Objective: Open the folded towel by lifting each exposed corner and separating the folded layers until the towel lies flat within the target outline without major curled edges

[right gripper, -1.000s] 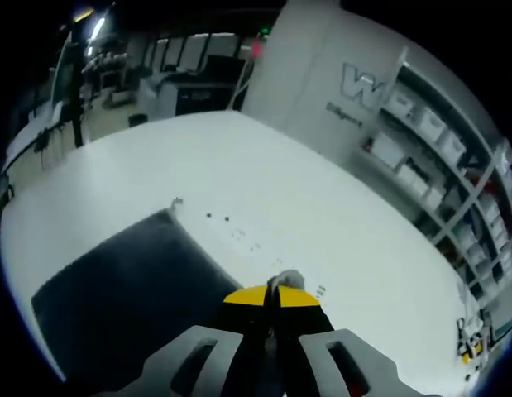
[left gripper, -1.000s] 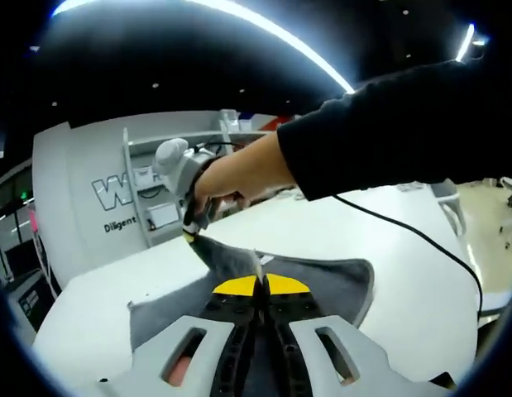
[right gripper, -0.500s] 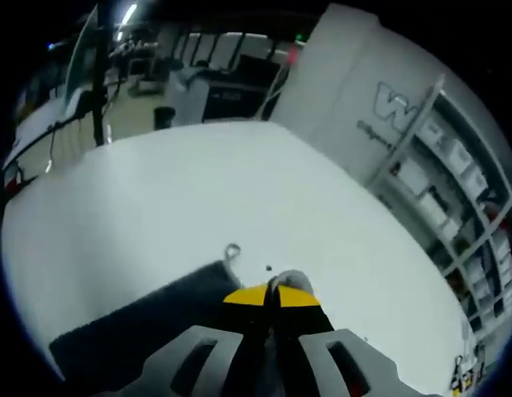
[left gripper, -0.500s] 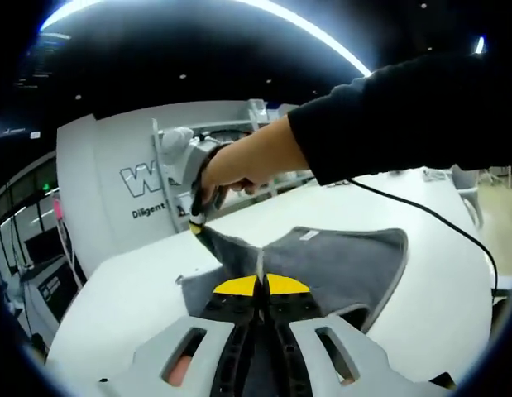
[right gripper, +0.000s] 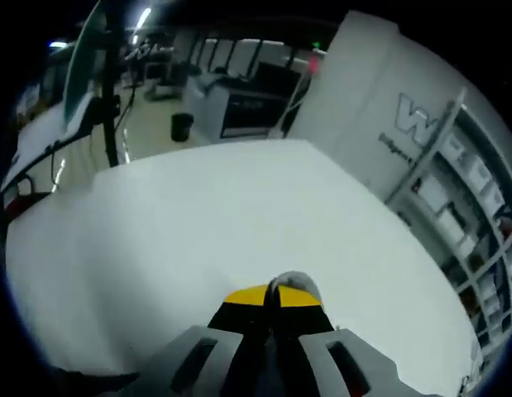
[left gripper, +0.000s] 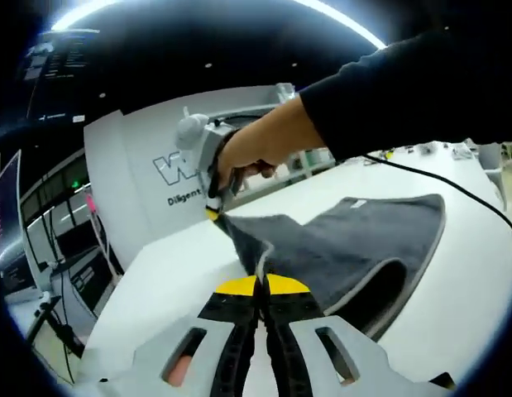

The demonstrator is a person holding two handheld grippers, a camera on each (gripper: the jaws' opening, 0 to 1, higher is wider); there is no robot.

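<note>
While both jaws pinch towel (left gripper: 338, 248) edge, table (right gripper: 198, 215) open

Towel (left gripper: 338, 244) dark grey, pale edging; table (right gripper: 198, 215) white; tool tips yellow.

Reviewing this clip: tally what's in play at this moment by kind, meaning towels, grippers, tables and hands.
Towels: 1, a grey towel lifted off the table.
Grippers: 2, the left gripper and the right gripper, each shut on the towel.
Tables: 1, the white table.
Hands: 1, the person's hand holding the right gripper.
Total: 5.
</note>
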